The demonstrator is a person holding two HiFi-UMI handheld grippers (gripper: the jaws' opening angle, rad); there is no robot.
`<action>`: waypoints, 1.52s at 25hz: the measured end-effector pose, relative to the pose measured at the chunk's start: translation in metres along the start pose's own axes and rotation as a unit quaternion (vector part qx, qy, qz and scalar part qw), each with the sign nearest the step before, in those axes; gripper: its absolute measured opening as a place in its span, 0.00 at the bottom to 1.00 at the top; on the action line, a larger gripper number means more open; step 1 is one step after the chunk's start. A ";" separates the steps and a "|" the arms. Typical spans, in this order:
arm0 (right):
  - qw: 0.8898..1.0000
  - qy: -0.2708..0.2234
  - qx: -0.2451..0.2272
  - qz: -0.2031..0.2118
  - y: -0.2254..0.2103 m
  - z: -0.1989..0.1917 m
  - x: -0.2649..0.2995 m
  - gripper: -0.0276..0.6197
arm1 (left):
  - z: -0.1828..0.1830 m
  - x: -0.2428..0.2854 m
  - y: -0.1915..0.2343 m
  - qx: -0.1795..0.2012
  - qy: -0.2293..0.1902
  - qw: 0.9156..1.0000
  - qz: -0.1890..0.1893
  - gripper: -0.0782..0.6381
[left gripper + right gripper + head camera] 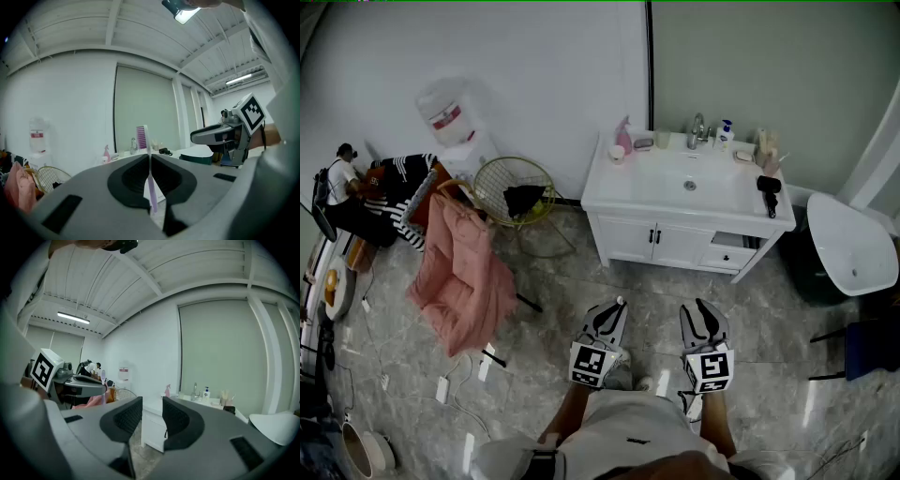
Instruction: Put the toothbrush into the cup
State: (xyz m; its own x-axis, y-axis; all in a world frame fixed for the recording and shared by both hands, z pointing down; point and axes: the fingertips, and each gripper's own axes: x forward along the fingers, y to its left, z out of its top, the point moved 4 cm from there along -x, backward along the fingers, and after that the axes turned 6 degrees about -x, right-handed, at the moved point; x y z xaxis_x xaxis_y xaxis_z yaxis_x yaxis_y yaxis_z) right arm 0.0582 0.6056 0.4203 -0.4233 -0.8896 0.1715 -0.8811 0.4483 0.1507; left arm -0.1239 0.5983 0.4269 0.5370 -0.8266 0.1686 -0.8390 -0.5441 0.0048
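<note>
A purple toothbrush [149, 180] stands upright between the jaws of my left gripper [150, 157], which is shut on its handle; the bristle head [141, 137] sticks out above the fingertips. In the head view my left gripper [614, 307] and right gripper [701, 307] are side by side over the floor, well short of the white vanity [623, 202]. A small pale cup [617, 153] stands on the counter's left end beside a pink spray bottle [624, 134]. My right gripper [152, 406] is open, with nothing between its jaws.
The vanity holds a sink [689, 173], a tap [698, 129], bottles and a black hair dryer [769, 187]. A pink jacket [459, 272] hangs on a chair at the left, near a round wire basket [514, 187]. A white tub [853, 244] stands at the right. A person [342, 178] sits far left.
</note>
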 end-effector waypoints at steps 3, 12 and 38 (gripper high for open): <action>1.000 -0.004 -0.002 -0.001 -0.008 0.000 -0.007 0.24 | 0.004 0.000 -0.009 0.002 -0.005 1.000 0.003 0.16; 1.000 -0.019 -0.002 0.010 -0.018 0.005 0.008 0.24 | 0.019 0.017 -0.013 0.010 -0.028 1.000 0.008 0.16; 1.000 -0.006 -0.007 -0.002 -0.060 0.021 0.148 0.24 | 0.037 0.144 0.070 0.000 -0.045 0.998 -0.041 0.16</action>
State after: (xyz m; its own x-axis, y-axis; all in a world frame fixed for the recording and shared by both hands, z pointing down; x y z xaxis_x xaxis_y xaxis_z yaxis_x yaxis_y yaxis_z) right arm 0.0445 0.4455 0.4157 -0.4218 -0.8925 0.1596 -0.8800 0.4454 0.1652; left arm -0.1015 0.4359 0.4155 0.6102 -0.7883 0.0787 -0.7914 -0.6112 0.0142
